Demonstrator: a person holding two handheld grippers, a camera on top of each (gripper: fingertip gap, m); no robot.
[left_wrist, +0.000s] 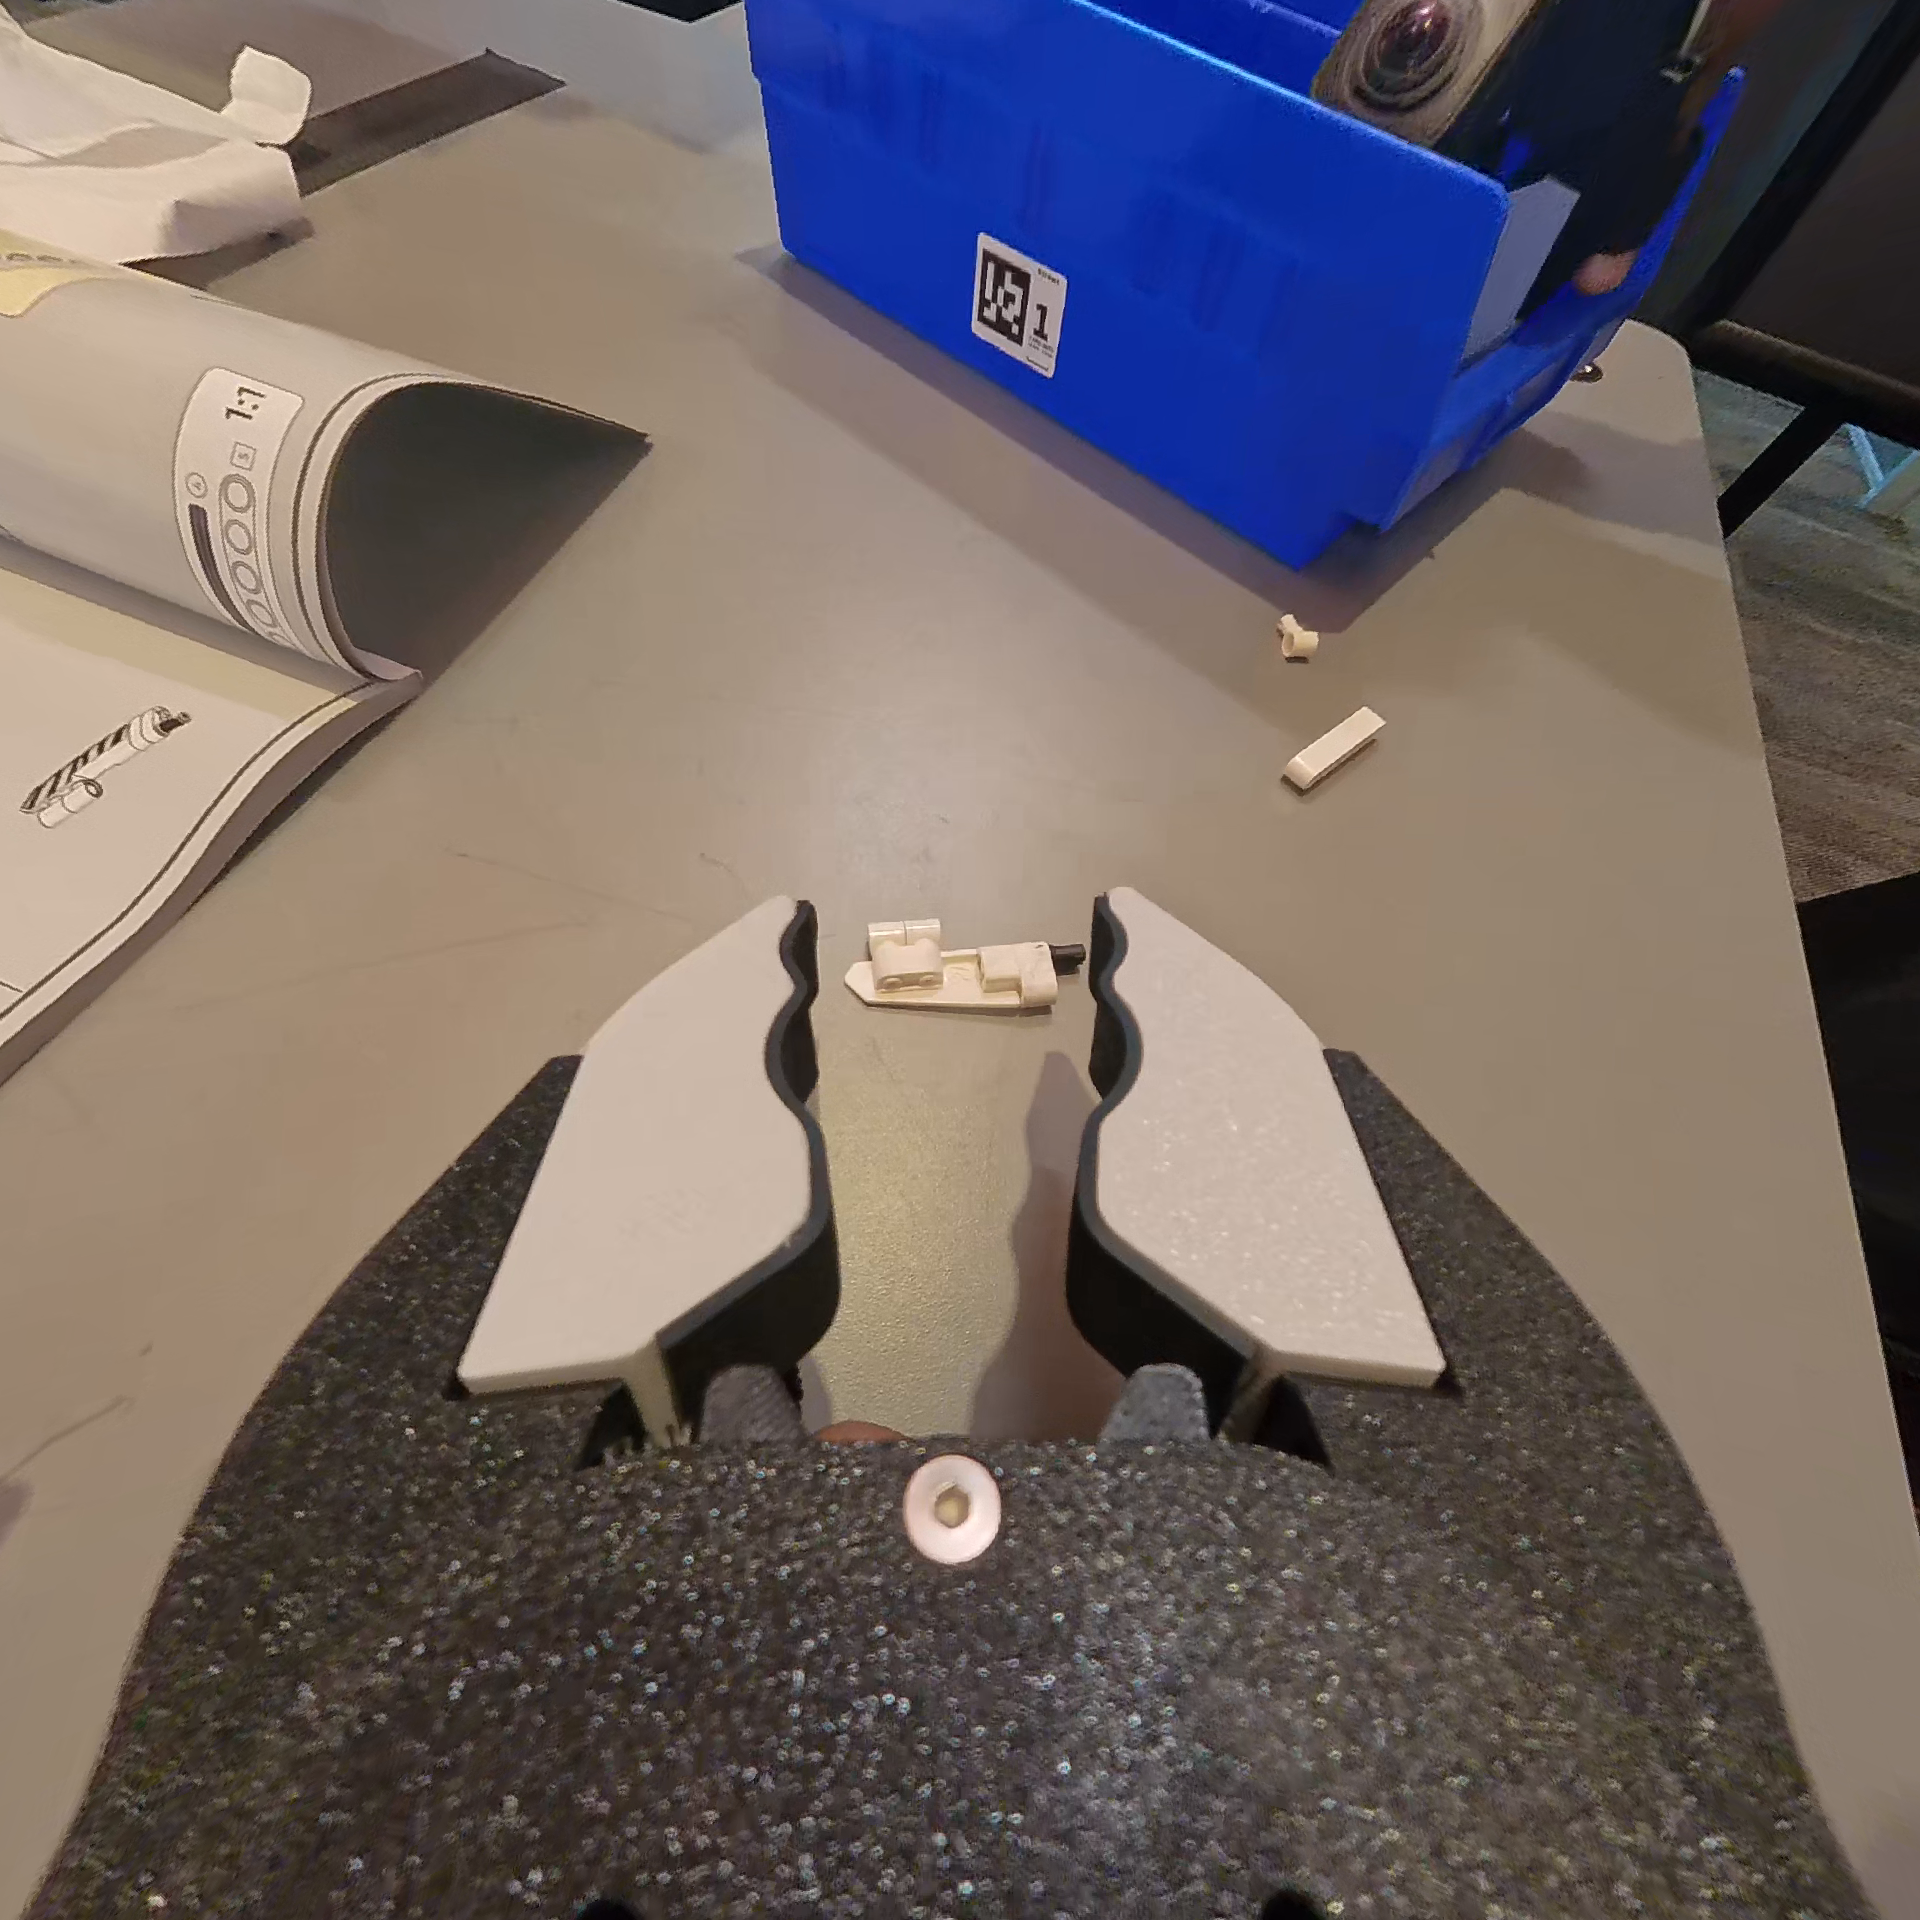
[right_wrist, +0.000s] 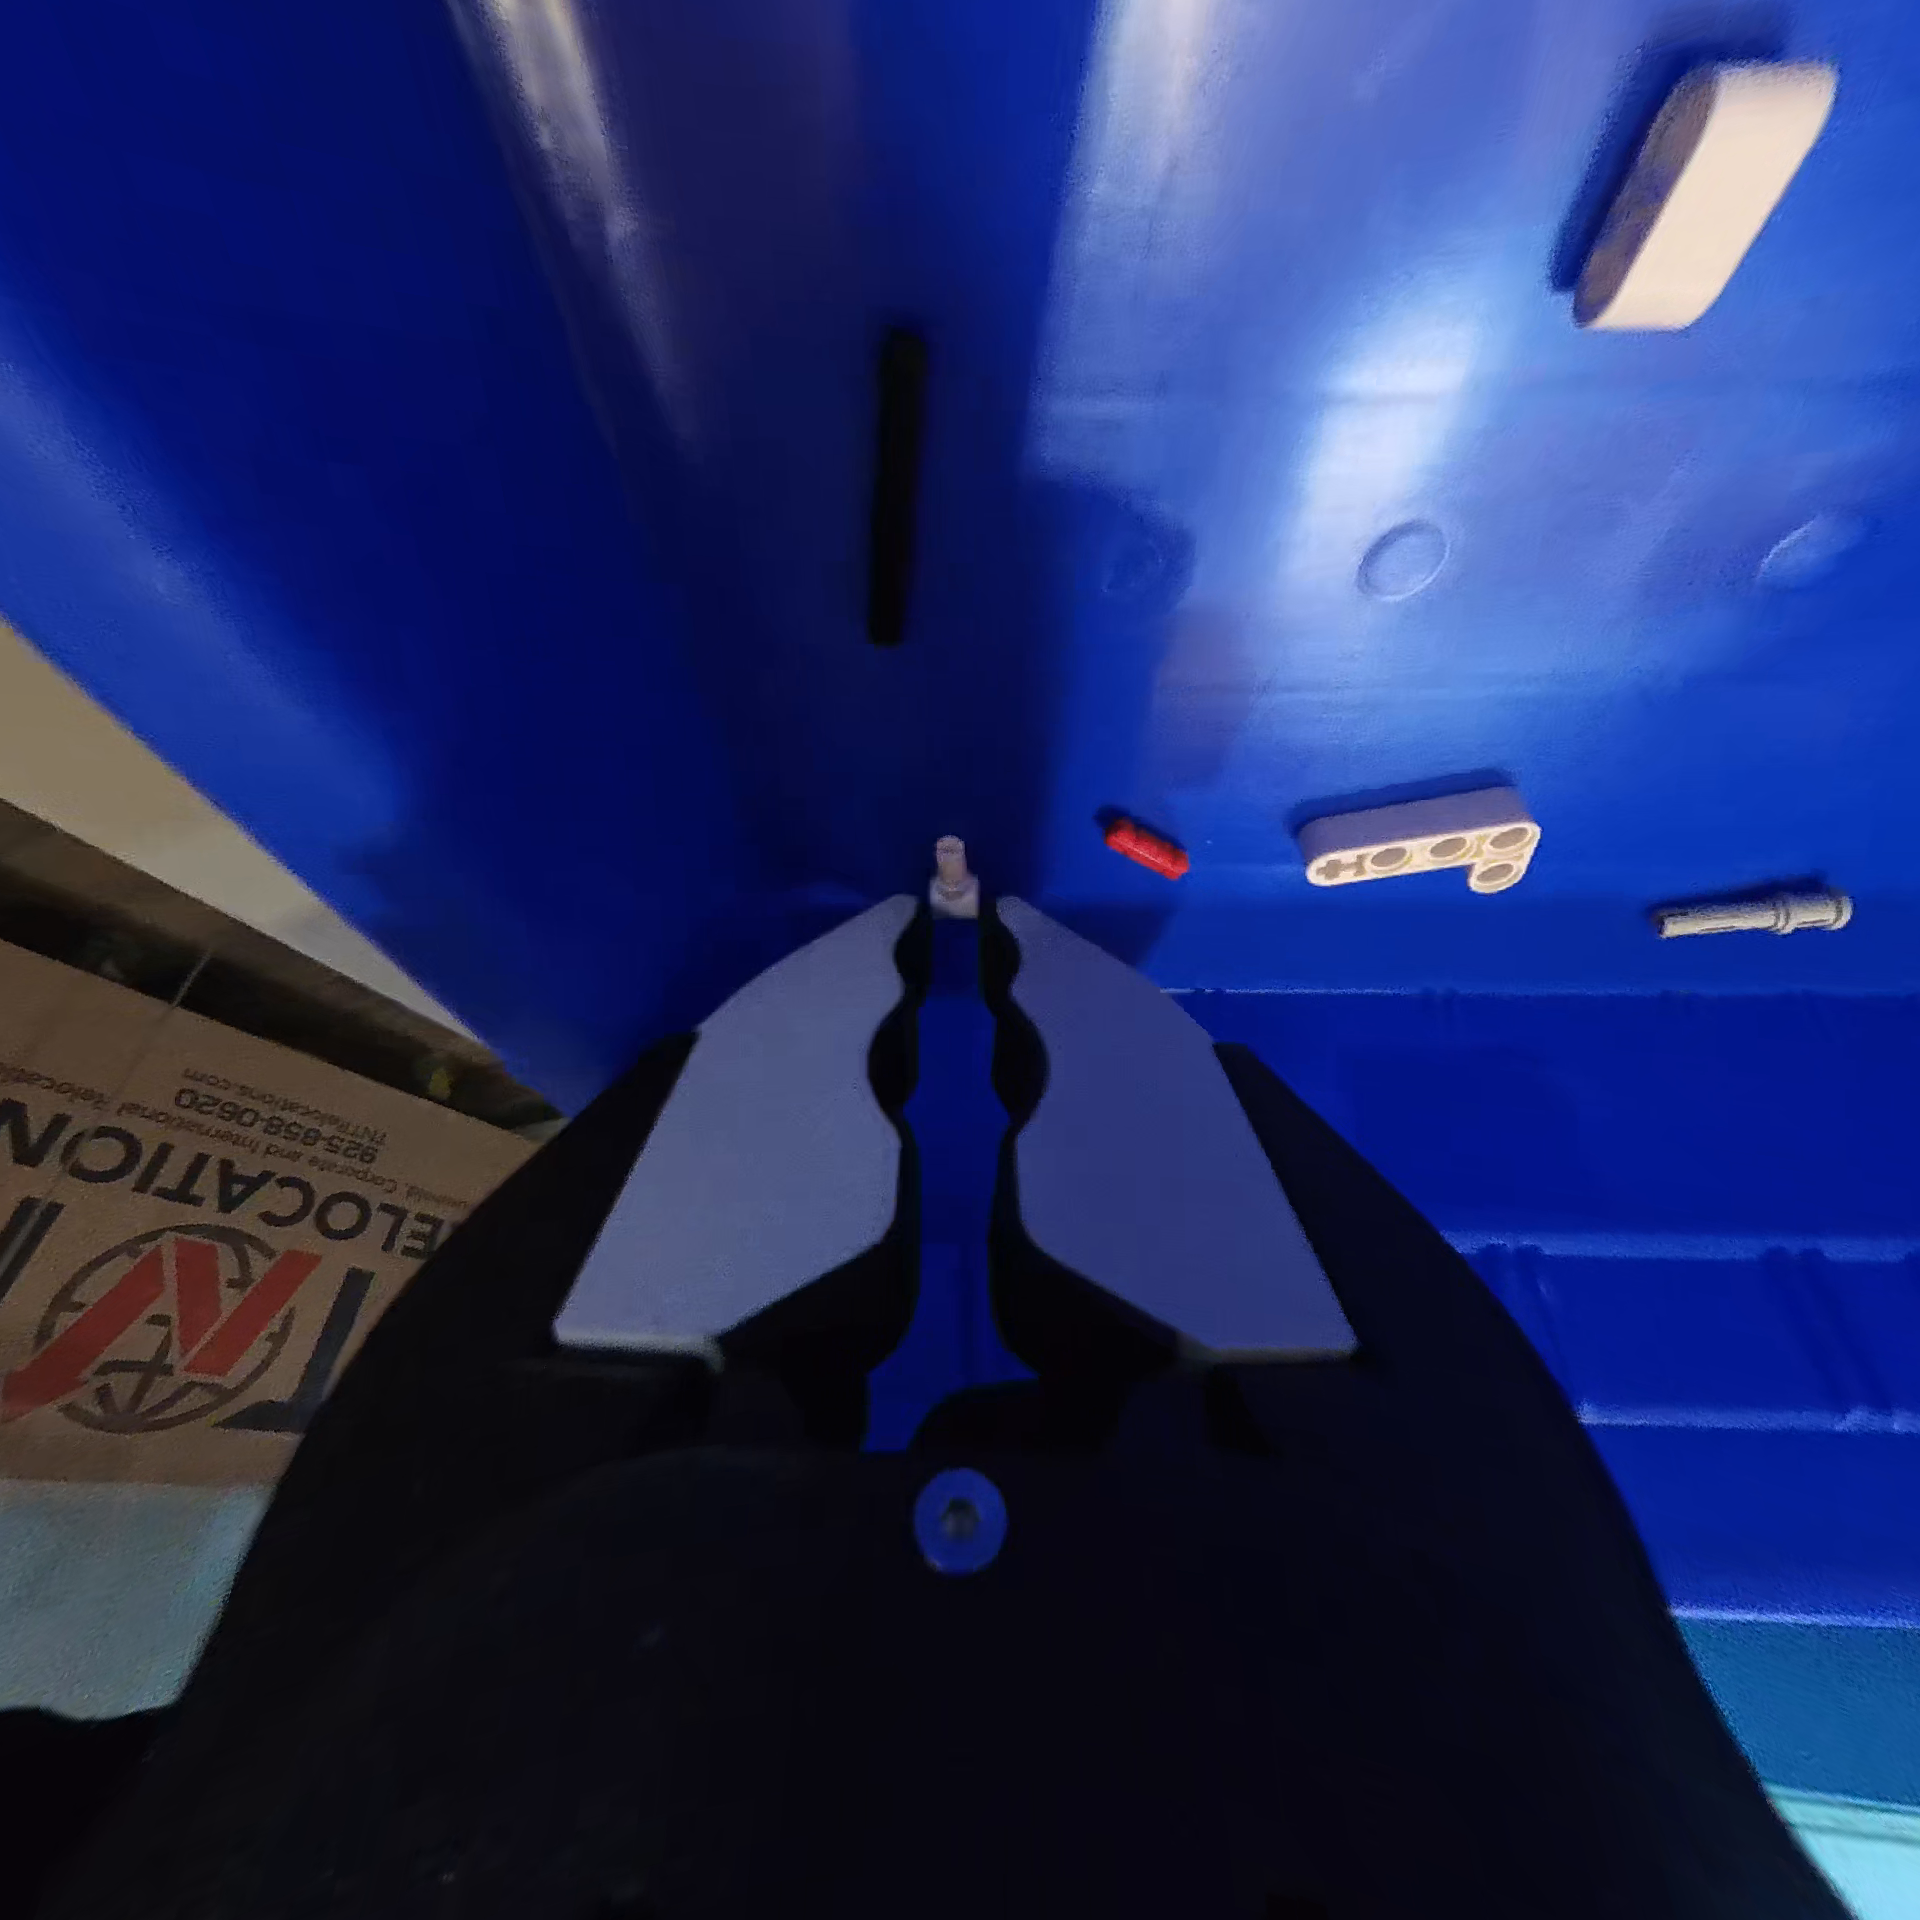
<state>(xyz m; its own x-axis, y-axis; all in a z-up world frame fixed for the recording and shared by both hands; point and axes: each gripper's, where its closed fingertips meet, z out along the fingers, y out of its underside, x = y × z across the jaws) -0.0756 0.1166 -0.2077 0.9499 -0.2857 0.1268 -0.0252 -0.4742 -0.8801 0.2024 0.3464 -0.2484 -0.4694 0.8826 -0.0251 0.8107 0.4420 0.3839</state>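
Note:
My left gripper (left_wrist: 951, 951) is open, low over the grey table (left_wrist: 831, 623). A small white brick assembly (left_wrist: 961, 966) with a black pin end lies on the table between its fingertips, and neither pad touches it. My right gripper (right_wrist: 956, 909) reaches into the blue bin (right_wrist: 520, 416), with its jaws a narrow way apart. A small light-grey pin (right_wrist: 950, 878) lies in the bin's corner crease right at its tips, pointing away. The bin also shows in the left wrist view (left_wrist: 1143, 208), with the right gripper's camera (left_wrist: 1403, 62) over it.
In the bin lie a black axle (right_wrist: 896, 488), a red piece (right_wrist: 1143, 844), a white bent beam (right_wrist: 1418, 847), a grey pin (right_wrist: 1756, 914) and a white beam (right_wrist: 1704, 197). On the table are a white beam (left_wrist: 1333, 746), a small white connector (left_wrist: 1297, 636) and an open booklet (left_wrist: 208, 582). Some 35 cm of space lies between my two pairs of fingers. Measured from the fingertips, the black axle (right_wrist: 896, 488) is 7 cm or so from the right gripper and 30 cm from the left.

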